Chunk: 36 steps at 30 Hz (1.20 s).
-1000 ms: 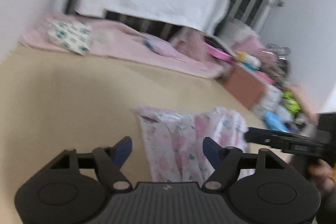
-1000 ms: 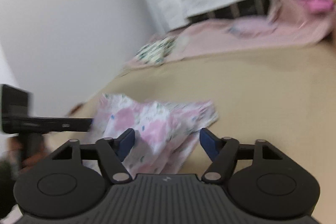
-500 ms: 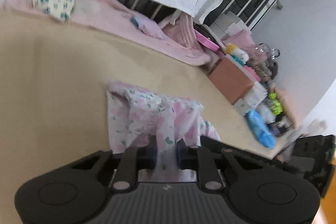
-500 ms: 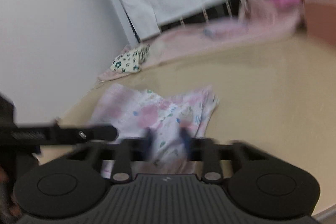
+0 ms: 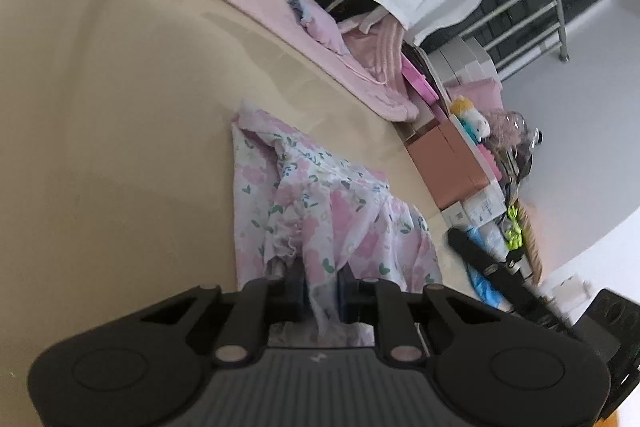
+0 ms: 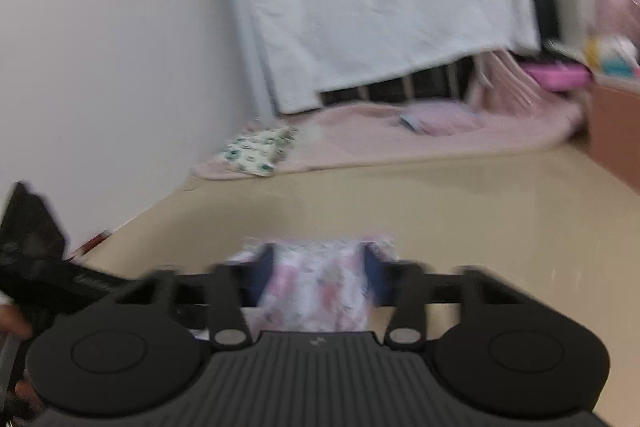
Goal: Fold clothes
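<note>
Left wrist: left gripper [image 5: 322, 289] pinching floral garment [image 5: 316, 211] | right gripper [image 6: 318, 277] spread, straddling garment, low over table [image 6: 480, 211]

Thin floral cloth garment [image 5: 320, 211], matt beige tabletop [image 5: 120, 147]

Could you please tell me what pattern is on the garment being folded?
White with pink flowers and small green leaves, clearest in the left wrist view: garment.

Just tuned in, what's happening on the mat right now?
A person is folding a pink floral garment on the tan mat. The left claw is shut on the garment's near edge. The right claw straddles the cloth with its fingers apart; that view is blurred, so its grip is unclear. Most of the garment lies crumpled on the mat.
</note>
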Available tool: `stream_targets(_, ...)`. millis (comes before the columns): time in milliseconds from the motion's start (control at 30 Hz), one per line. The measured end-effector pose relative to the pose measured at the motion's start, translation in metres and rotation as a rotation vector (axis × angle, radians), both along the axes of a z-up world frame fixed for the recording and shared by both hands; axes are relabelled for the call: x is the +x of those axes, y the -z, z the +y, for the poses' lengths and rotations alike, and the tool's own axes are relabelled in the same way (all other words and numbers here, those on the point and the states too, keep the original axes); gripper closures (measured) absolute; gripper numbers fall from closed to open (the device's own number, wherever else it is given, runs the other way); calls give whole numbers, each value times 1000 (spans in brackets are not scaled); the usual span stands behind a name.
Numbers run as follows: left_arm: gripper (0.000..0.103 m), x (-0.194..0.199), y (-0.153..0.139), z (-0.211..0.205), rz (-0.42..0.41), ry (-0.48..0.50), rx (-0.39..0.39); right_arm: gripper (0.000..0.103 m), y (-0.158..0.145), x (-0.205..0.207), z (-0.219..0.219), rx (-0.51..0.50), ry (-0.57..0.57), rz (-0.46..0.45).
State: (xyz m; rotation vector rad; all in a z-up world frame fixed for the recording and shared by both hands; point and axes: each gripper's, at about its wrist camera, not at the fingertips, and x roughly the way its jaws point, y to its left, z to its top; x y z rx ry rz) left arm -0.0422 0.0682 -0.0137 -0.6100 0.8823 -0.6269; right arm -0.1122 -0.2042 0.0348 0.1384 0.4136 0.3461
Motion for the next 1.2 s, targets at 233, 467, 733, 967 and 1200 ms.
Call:
stream_targets(233,86,-2,-5,0,-10,-3,13,91,36,26,31,-56,-45,131)
stream_targets(467,59,-36,-73,-6,-427,106,230,91,42,28,43,-115,-45,116)
stream_targets(733,96,10,-22,-35,-279,170,315,80,24,20,27,-74,-75,63)
stream_targets(967,96,29,-17,-23,-214,233,242,12,6,-9,31,-425,-505,-124)
stream_targets(1200,96,31,-19,-23,-204,259,260,13,25,20,48,-668,-782,-91)
